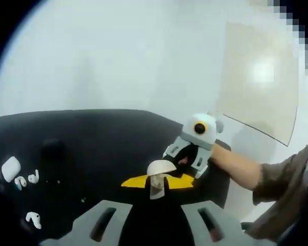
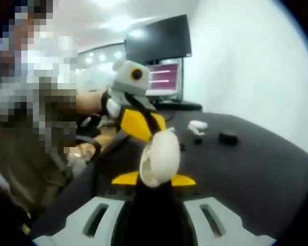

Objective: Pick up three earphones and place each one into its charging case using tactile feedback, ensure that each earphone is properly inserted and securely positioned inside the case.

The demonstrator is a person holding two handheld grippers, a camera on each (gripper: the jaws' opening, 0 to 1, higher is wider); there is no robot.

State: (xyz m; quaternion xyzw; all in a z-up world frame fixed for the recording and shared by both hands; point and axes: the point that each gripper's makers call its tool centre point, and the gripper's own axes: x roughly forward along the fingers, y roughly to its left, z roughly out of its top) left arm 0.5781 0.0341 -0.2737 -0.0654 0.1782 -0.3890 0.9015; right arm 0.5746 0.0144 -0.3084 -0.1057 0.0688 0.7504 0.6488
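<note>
My left gripper (image 1: pixel 158 182) is shut on a small white earphone (image 1: pixel 156 190), gripped between its yellow tips. Just past it is a white charging case (image 1: pixel 161 166), touching the earphone's end. My right gripper (image 1: pixel 187 160) comes in from the right and holds that case. In the right gripper view the case (image 2: pixel 159 159) stands between my right gripper's (image 2: pixel 154 179) yellow tips. There my left gripper (image 2: pixel 143 125) reaches down to the case's top edge. How deep the earphone sits in the case is hidden.
On the black table (image 1: pixel 92 138), far left, lie another white case (image 1: pixel 11 168) and loose earphones (image 1: pixel 28 179) (image 1: pixel 34 219). The right gripper view shows white pieces (image 2: pixel 197 125), a small black object (image 2: pixel 228 137) and a monitor (image 2: pixel 159 38) behind. A person's forearm (image 1: pixel 236 166) enters from the right.
</note>
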